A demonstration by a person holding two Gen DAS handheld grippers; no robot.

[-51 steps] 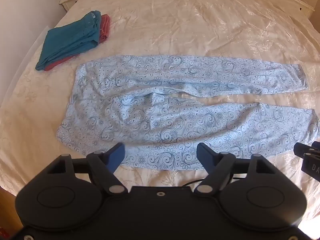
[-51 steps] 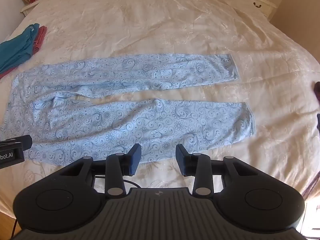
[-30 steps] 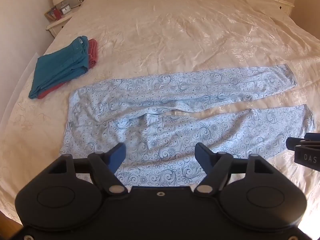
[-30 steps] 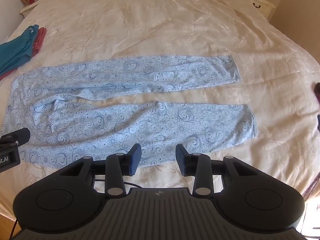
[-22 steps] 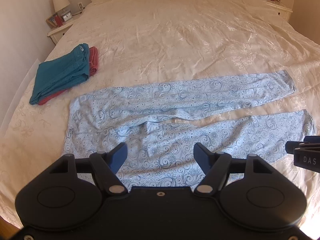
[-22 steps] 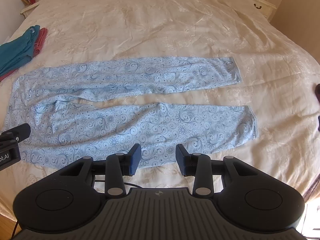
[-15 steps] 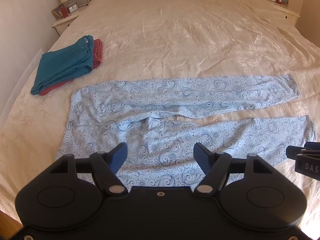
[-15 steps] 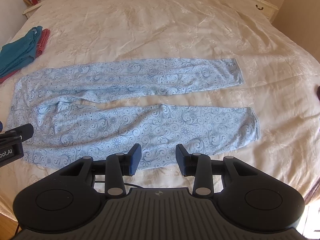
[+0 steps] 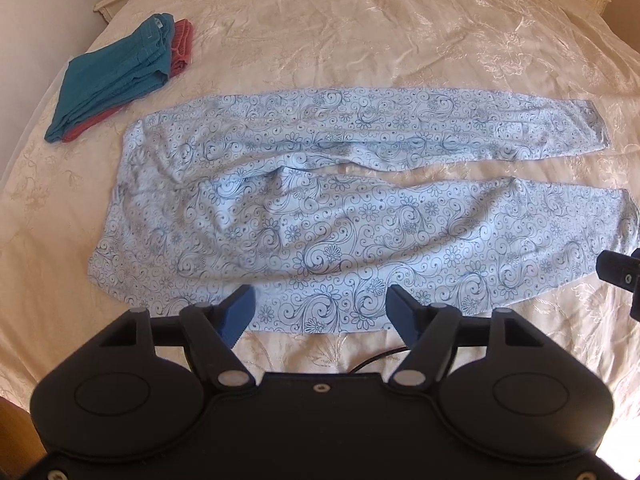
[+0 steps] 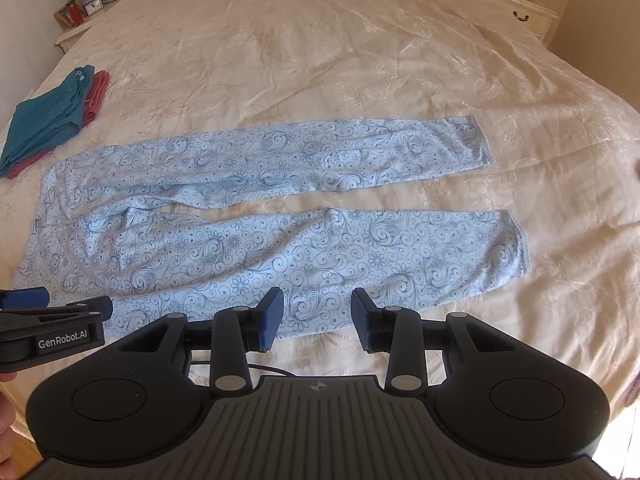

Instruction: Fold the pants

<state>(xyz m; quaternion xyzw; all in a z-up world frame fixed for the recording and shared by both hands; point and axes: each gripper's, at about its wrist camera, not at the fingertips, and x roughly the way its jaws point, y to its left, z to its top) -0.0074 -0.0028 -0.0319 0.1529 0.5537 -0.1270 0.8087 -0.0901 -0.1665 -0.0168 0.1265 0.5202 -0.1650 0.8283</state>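
Your light-blue floral cotton pants (image 9: 320, 216) lie unfolded on the bed; left tool (image 9: 320, 312) and right tool (image 10: 317, 316) gape, empty. Next, pinch the 6 o'clock leg edge.

Cream bedspread (image 9: 360, 40) under flat blue pants (image 9: 320, 208), teal-and-red folded stack (image 9: 116, 80) beside the waistband.

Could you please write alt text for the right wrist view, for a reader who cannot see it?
Light blue floral pants lie flat on a cream bedspread, legs slightly apart, with the open right gripper above their near edge. Folded teal and red clothes sit far left.
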